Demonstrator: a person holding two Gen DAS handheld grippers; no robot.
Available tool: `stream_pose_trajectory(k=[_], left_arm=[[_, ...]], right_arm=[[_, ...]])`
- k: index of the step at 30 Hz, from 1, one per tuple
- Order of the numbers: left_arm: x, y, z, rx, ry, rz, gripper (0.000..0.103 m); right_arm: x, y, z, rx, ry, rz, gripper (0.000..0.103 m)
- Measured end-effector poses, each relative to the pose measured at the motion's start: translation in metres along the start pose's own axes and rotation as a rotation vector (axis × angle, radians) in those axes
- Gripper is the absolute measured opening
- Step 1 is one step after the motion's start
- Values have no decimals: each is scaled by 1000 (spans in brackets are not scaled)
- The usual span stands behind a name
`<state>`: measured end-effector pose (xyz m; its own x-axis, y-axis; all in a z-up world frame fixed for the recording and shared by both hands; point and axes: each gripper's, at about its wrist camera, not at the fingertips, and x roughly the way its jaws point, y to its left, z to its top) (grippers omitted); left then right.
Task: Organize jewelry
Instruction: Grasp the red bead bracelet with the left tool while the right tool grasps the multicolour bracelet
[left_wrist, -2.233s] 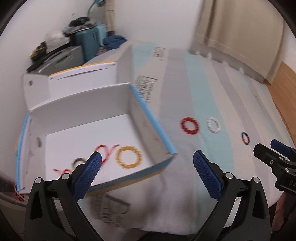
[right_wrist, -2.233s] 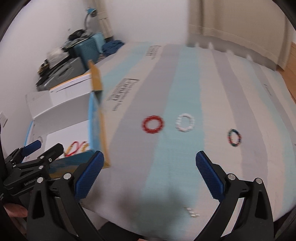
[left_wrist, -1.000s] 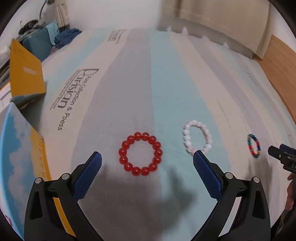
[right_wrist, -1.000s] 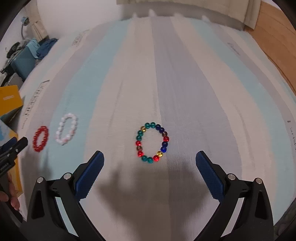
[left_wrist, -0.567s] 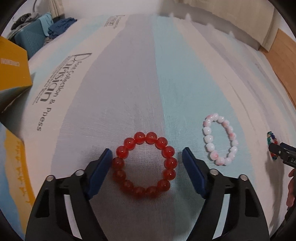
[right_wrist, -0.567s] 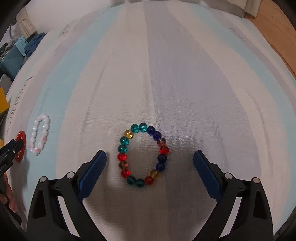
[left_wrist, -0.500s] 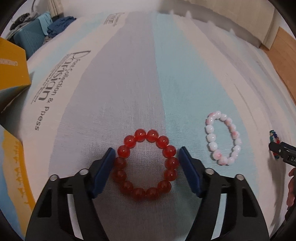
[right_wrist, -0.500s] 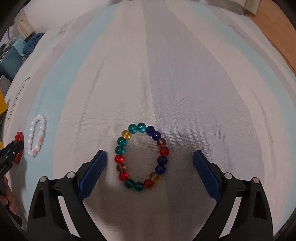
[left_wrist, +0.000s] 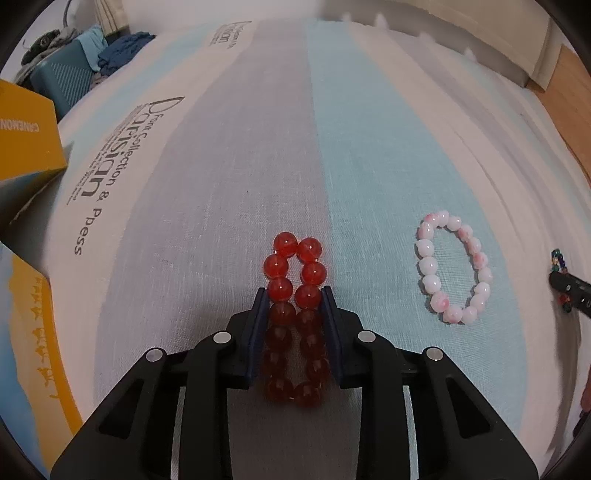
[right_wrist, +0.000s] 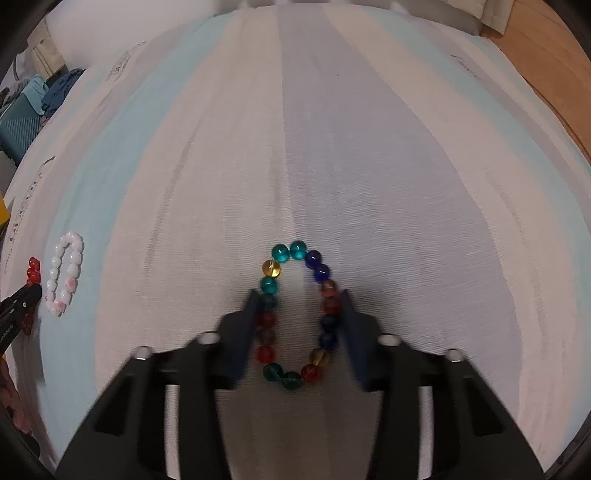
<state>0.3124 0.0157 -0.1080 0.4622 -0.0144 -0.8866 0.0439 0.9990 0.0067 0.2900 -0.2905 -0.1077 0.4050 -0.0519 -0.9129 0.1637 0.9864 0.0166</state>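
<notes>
A red bead bracelet (left_wrist: 291, 266) lies on the striped bedsheet (left_wrist: 369, 129), squashed into a narrow double row. My left gripper (left_wrist: 293, 295) is closing on it, with both blue pads pressing its sides. In the right wrist view a multicoloured bead bracelet (right_wrist: 291, 254) is pinched into an oval. My right gripper (right_wrist: 299, 295) is closing on it, and its pads touch beads on both sides. A white and pink bracelet (left_wrist: 454, 266) lies loose between the two, also seen at the left (right_wrist: 64, 277) of the right wrist view.
A yellow and blue cardboard box (left_wrist: 26, 140) stands at the left edge of the bed. A teal case (left_wrist: 66, 77) with blue clothes sits beyond the far left corner. Wooden floor (right_wrist: 546, 55) shows past the right side of the bed.
Both grippers sank onto the sheet around their bracelets and their jaws drew in from wide apart. The round red ring became a narrow strip, the multicoloured ring an oval.
</notes>
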Motion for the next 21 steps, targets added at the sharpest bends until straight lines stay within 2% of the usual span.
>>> stream_pose_trajectory(k=[2, 10, 11, 12, 21], left_arm=[[-5, -1, -1, 5, -1, 2, 24], [-21, -1, -1, 18, -18, 8, 24], [-23, -1, -1, 19, -23, 13, 23], [-26, -1, 0, 23, -27, 11, 0], [-48, 0, 4, 19, -43, 9, 0]], right_arm=[[-2, -2, 4, 0, 3, 4, 10], [-24, -1, 4, -10, -36, 17, 10], [-26, -1, 4, -11, -40, 17, 10], [-30, -2, 3, -12, -44, 19, 10], [-57, 0, -6, -26, -74, 39, 9]])
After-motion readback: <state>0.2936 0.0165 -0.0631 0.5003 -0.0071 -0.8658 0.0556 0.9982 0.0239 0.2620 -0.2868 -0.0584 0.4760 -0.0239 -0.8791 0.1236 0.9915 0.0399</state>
